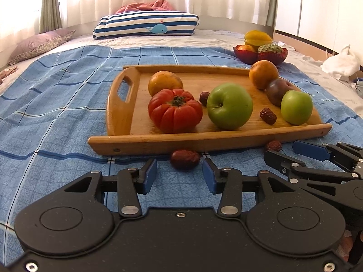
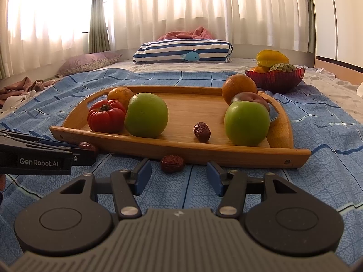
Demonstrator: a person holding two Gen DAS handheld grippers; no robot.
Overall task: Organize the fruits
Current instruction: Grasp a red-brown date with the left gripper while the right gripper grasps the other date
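Observation:
A wooden tray (image 1: pixel 204 141) on the blue bedspread carries a red tomato (image 1: pixel 174 111), two green apples (image 1: pixel 229 105), two oranges, a dark plum (image 1: pixel 280 90) and two dried red dates (image 1: pixel 267 115). In front of the tray, on the cloth, lie two more dates. One date (image 1: pixel 185 158) sits just ahead of my open left gripper (image 1: pixel 180 173), level with the gap between its blue pads and untouched. The other date (image 2: pixel 172 163) lies the same way before my open right gripper (image 2: pixel 178 174). Each gripper shows at the edge of the other's view.
A red glass bowl (image 2: pixel 274 78) with a starfruit and other fruit stands beyond the tray's right end. A striped whale pillow (image 1: pixel 145 26) and a purple pillow (image 1: pixel 38 44) lie at the far end of the bed, under the curtains. White cloth (image 1: pixel 340 61) lies at the right.

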